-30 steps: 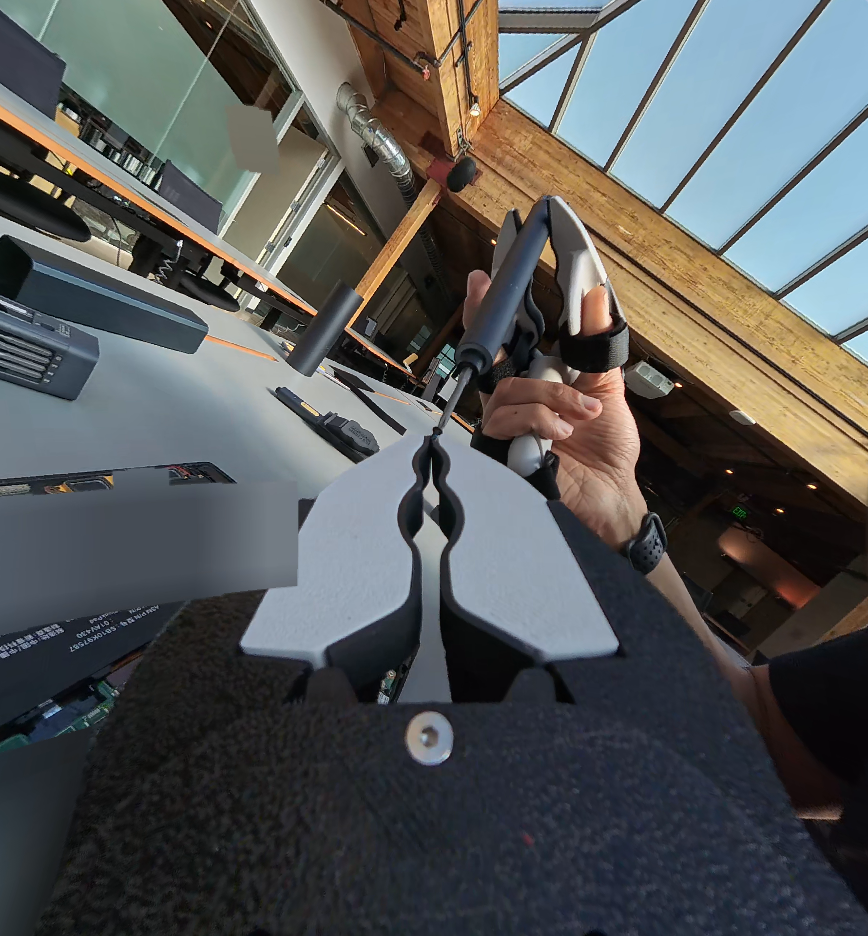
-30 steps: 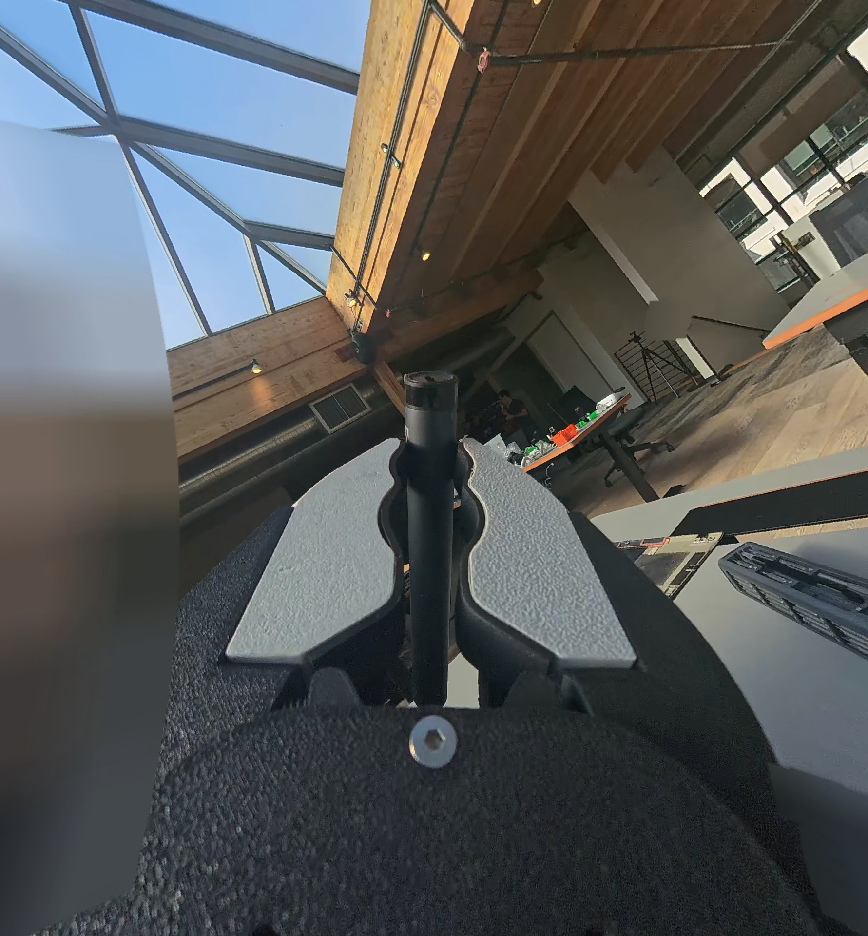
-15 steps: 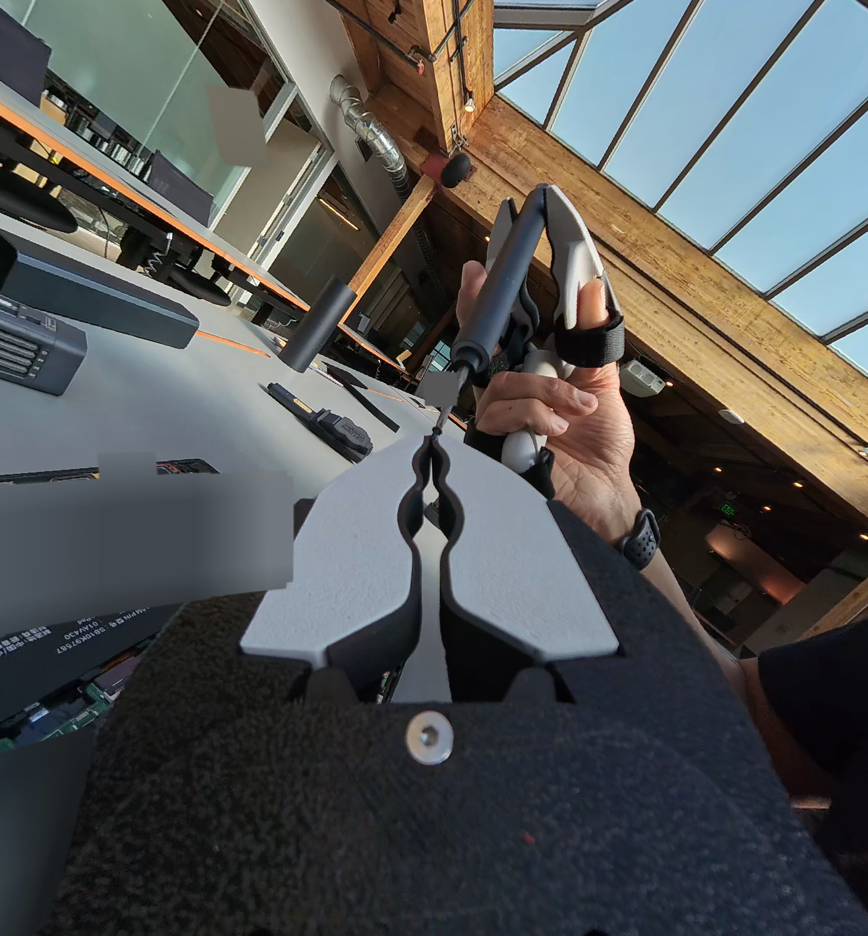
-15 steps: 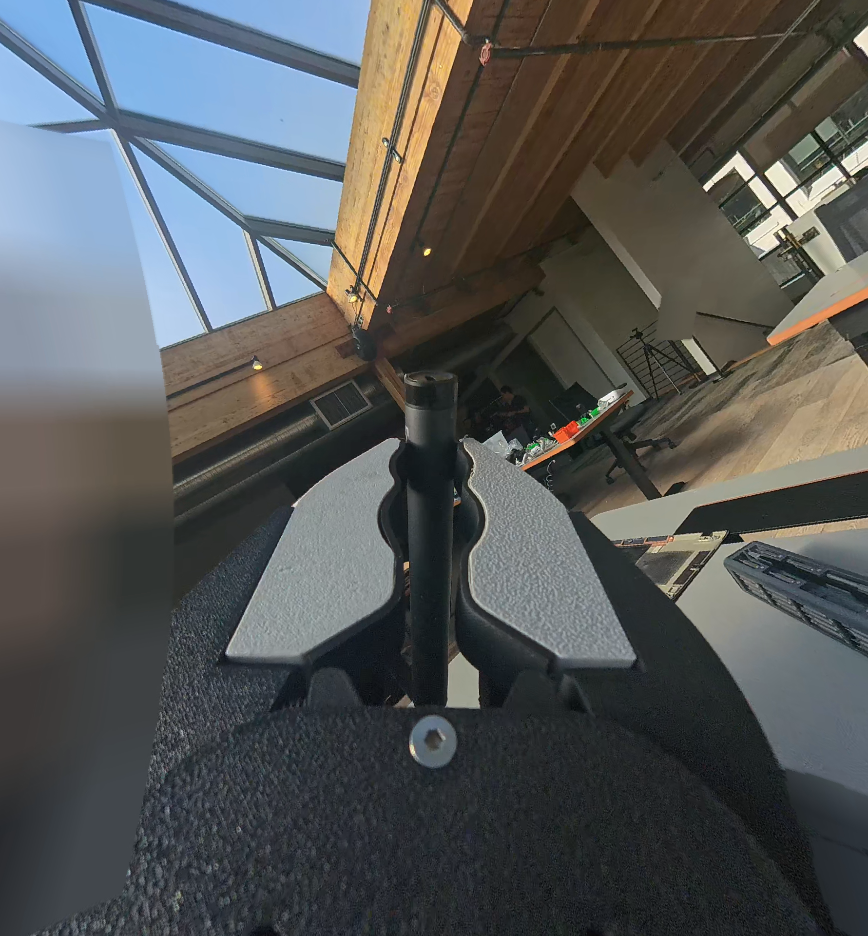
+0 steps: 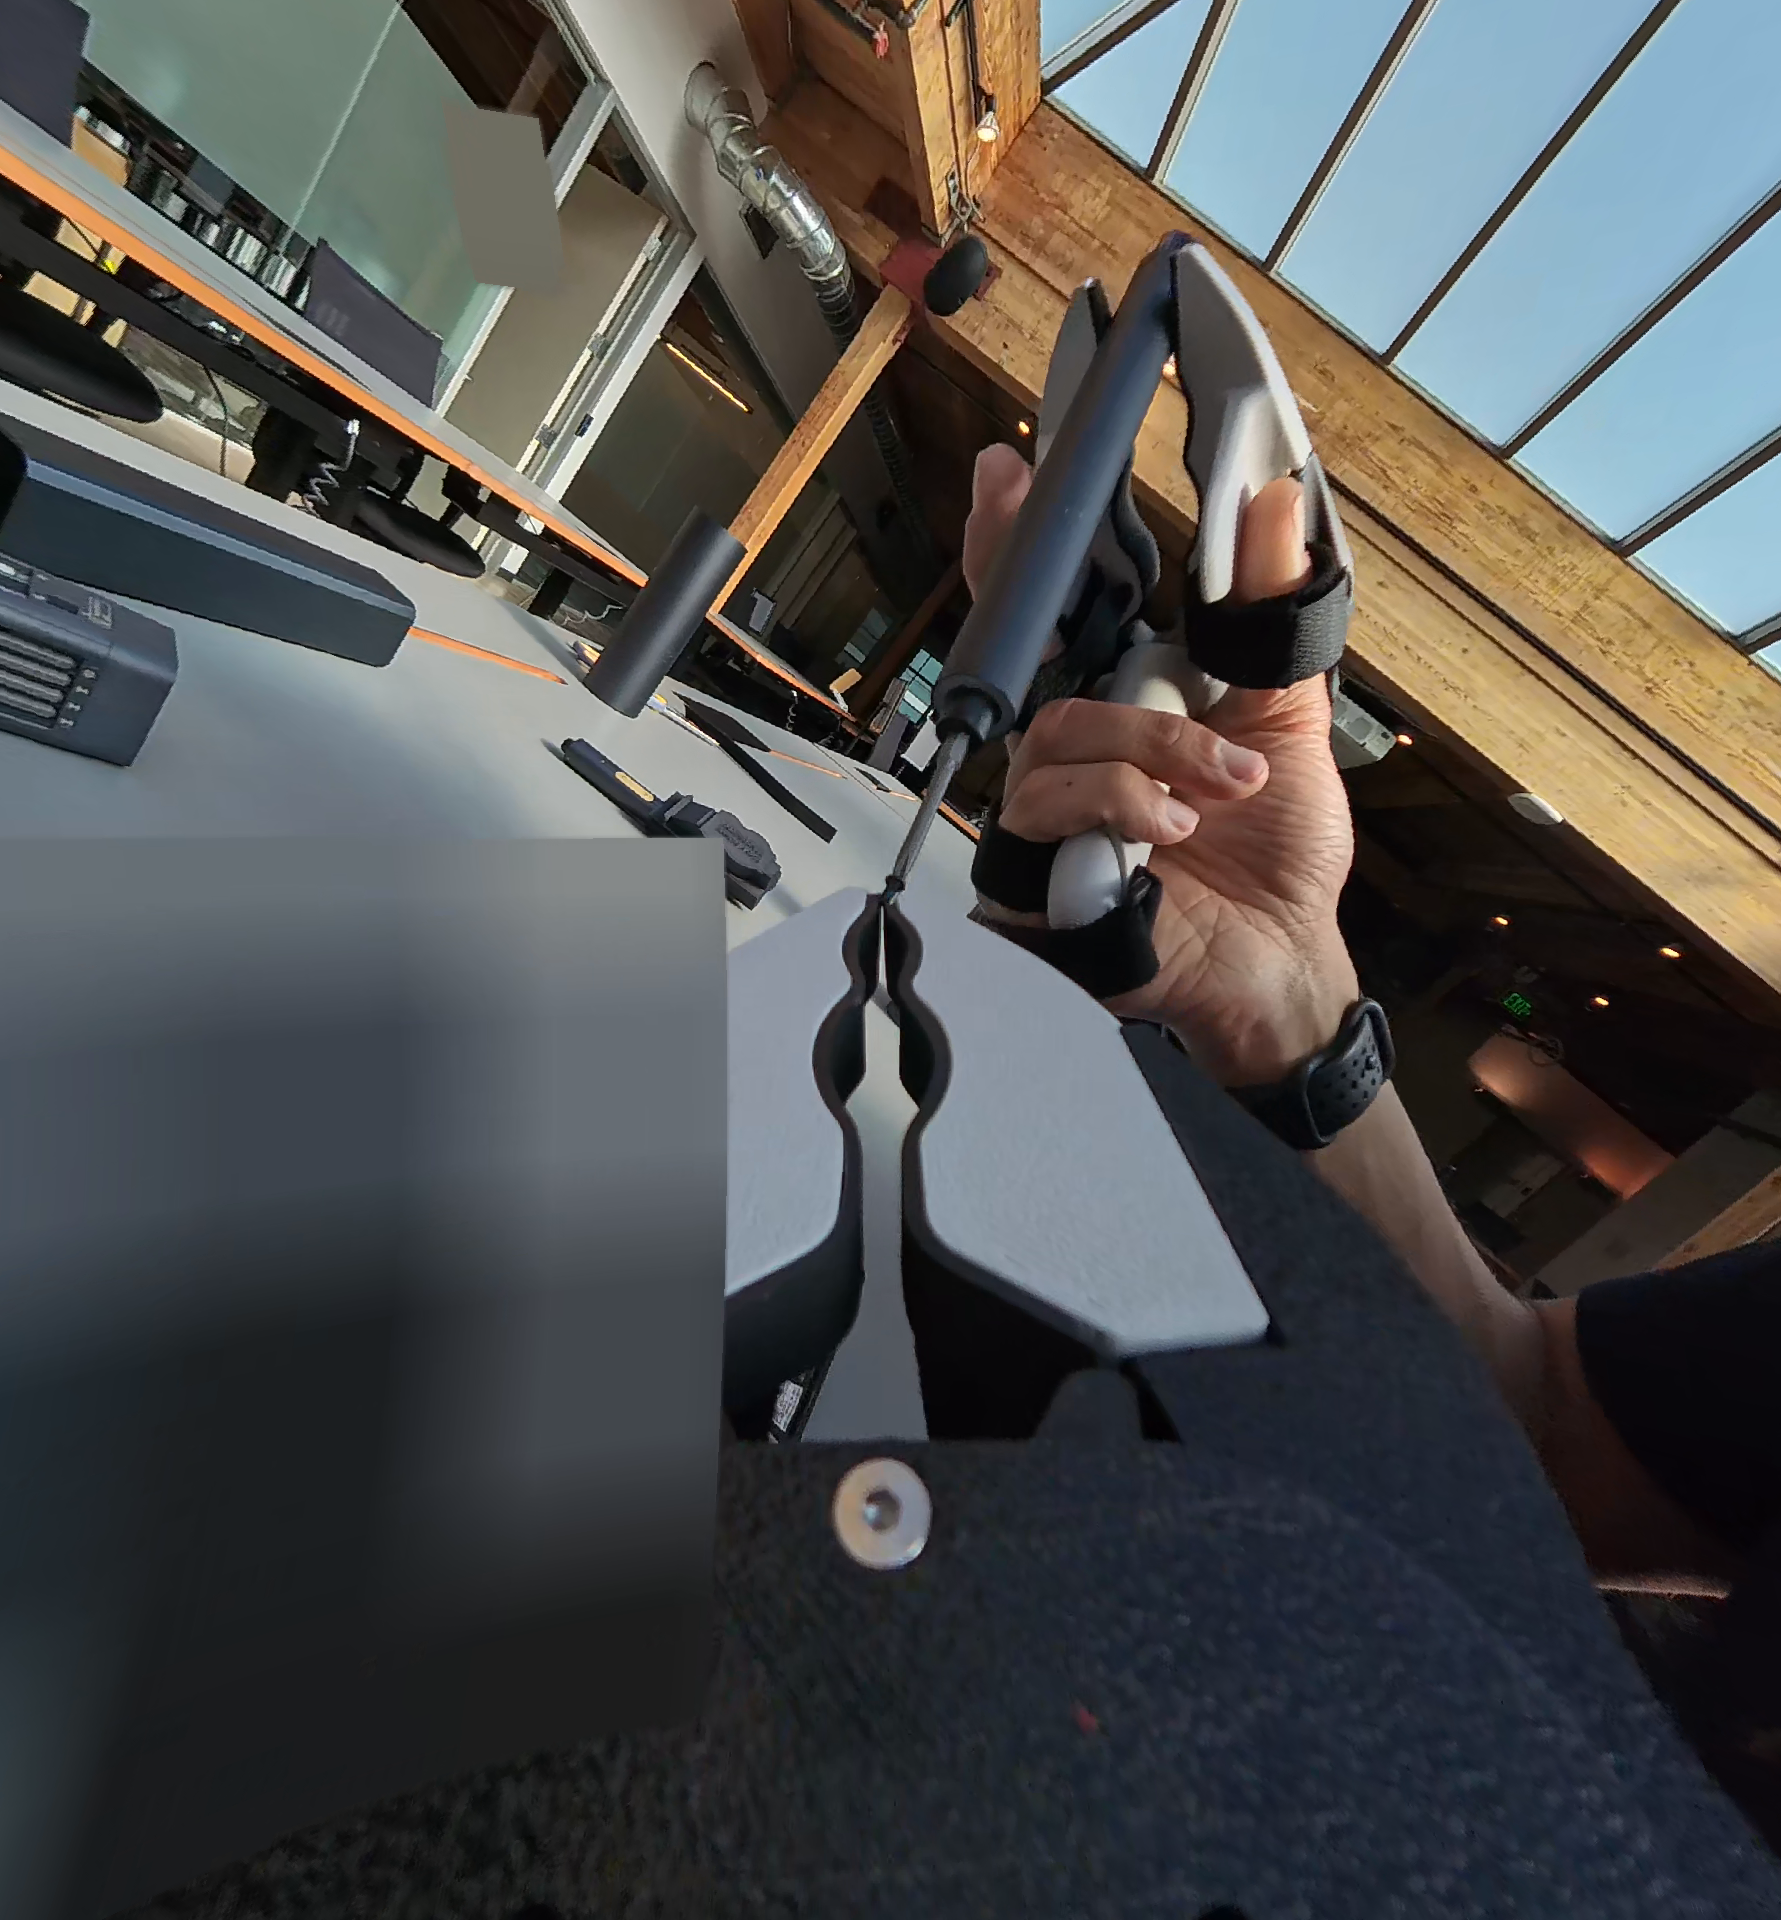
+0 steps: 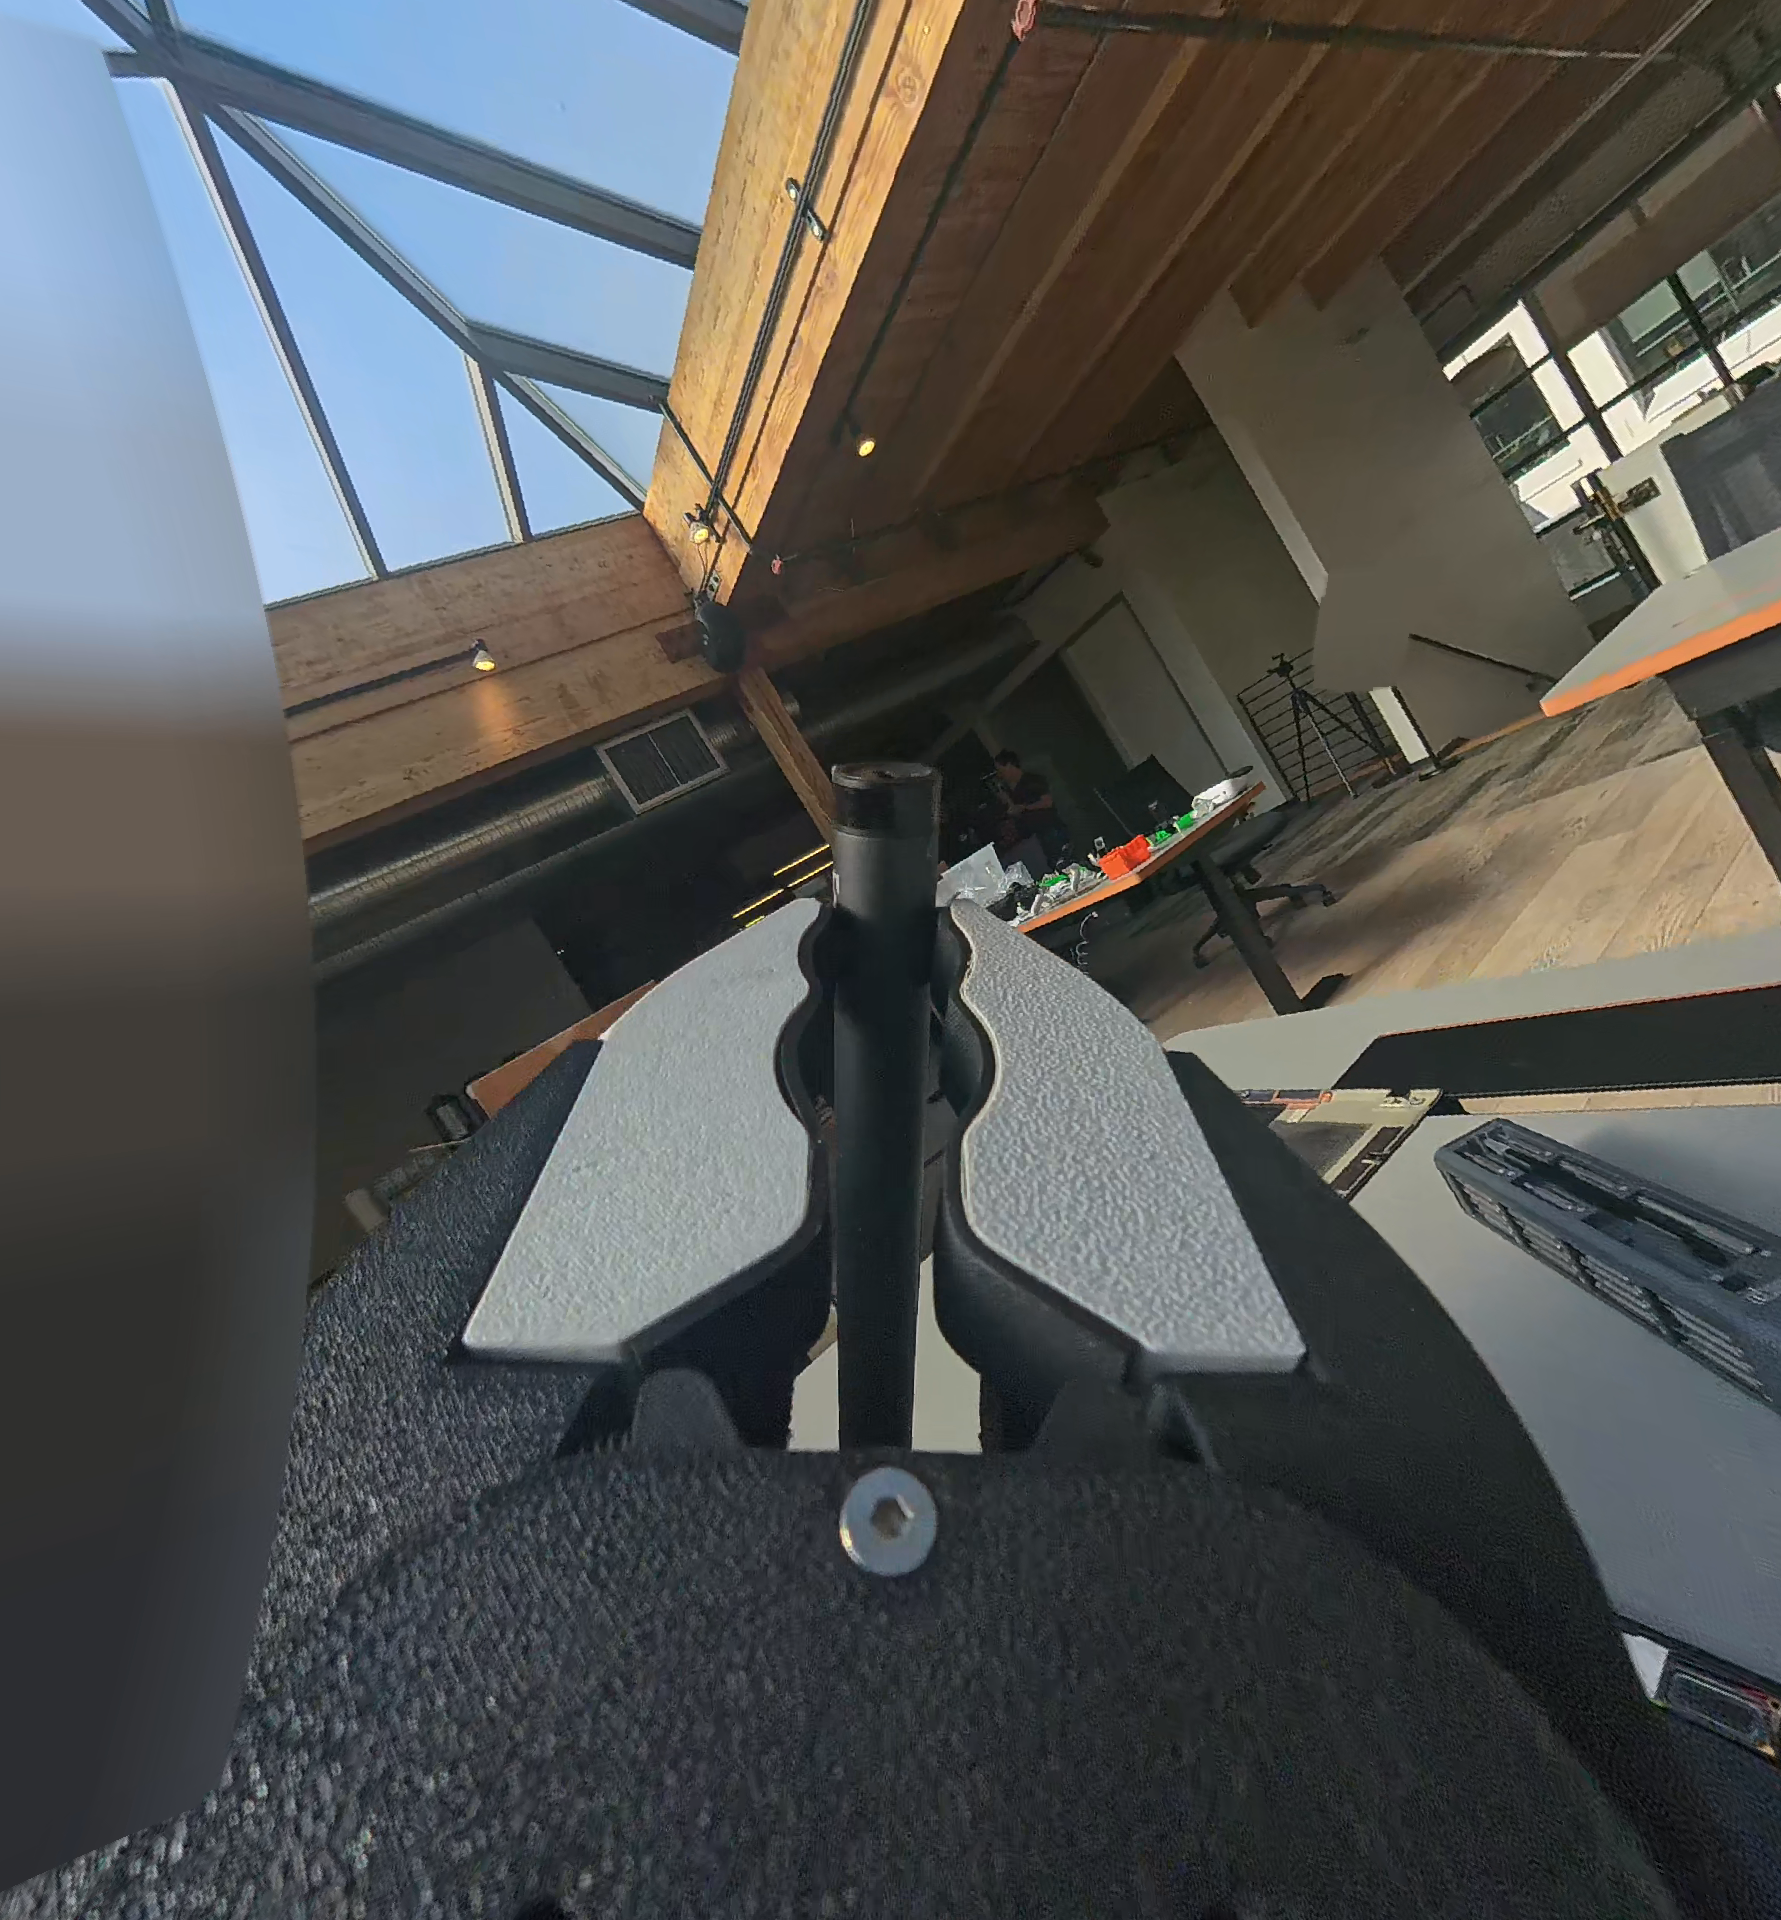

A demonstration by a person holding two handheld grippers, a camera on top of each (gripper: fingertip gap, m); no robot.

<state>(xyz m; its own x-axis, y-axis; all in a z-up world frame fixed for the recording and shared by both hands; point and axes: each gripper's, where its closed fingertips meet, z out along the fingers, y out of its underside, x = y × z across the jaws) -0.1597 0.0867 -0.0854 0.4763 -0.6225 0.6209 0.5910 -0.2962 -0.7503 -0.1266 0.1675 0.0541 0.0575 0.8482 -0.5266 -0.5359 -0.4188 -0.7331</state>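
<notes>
Two tongs: the right tongs (image 6: pixel 886 935) remain clamped on a dark screwdriver (image 6: pixel 881 1101), while the left tongs (image 5: pixel 884 920), pressed together, now meet its bit tip after a second's closing in, above the grey tabletop (image 5: pixel 346 758) bearing a bit case (image 5: pixel 24 665).

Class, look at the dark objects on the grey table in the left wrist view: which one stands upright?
The dark cylinder: it stands on end, whereas the long dark box and the slotted case lie flat.
</notes>
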